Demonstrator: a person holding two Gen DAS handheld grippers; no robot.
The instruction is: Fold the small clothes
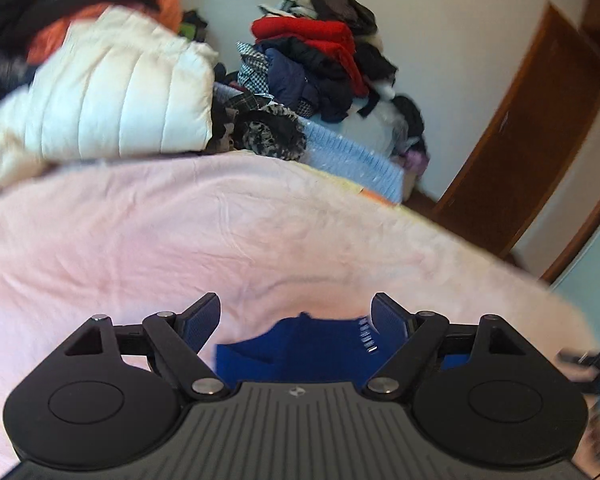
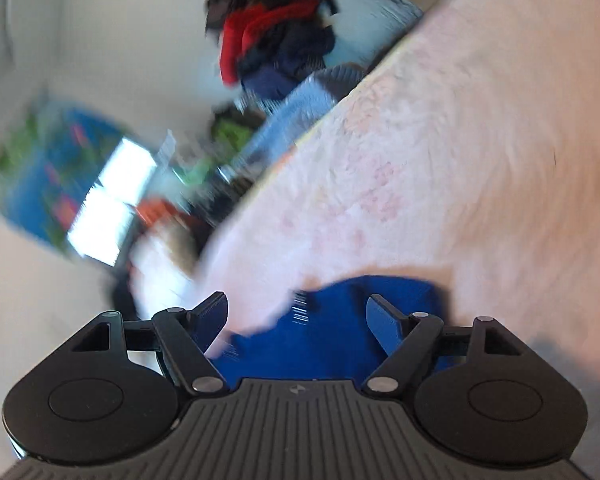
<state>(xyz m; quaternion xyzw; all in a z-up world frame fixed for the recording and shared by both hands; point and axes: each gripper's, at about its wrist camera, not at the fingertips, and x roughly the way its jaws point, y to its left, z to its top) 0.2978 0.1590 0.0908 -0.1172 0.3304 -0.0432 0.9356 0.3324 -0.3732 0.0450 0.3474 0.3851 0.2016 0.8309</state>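
Note:
A small blue garment (image 1: 300, 348) lies on the pink bedspread (image 1: 220, 232), just in front of my left gripper (image 1: 296, 312), which is open with the cloth low between its fingers. In the right wrist view the same blue garment (image 2: 340, 332) lies on the bedspread (image 2: 460, 160) under my open right gripper (image 2: 298, 312). A white striped edge of the garment shows near the left finger there. The right view is tilted and blurred by motion.
A white quilted jacket (image 1: 112, 100) and dark and orange clothes lie at the bed's far left. A pile of red, navy and black clothes (image 1: 320, 52) stands beyond the bed by the wall. A wooden door (image 1: 532, 128) is at the right.

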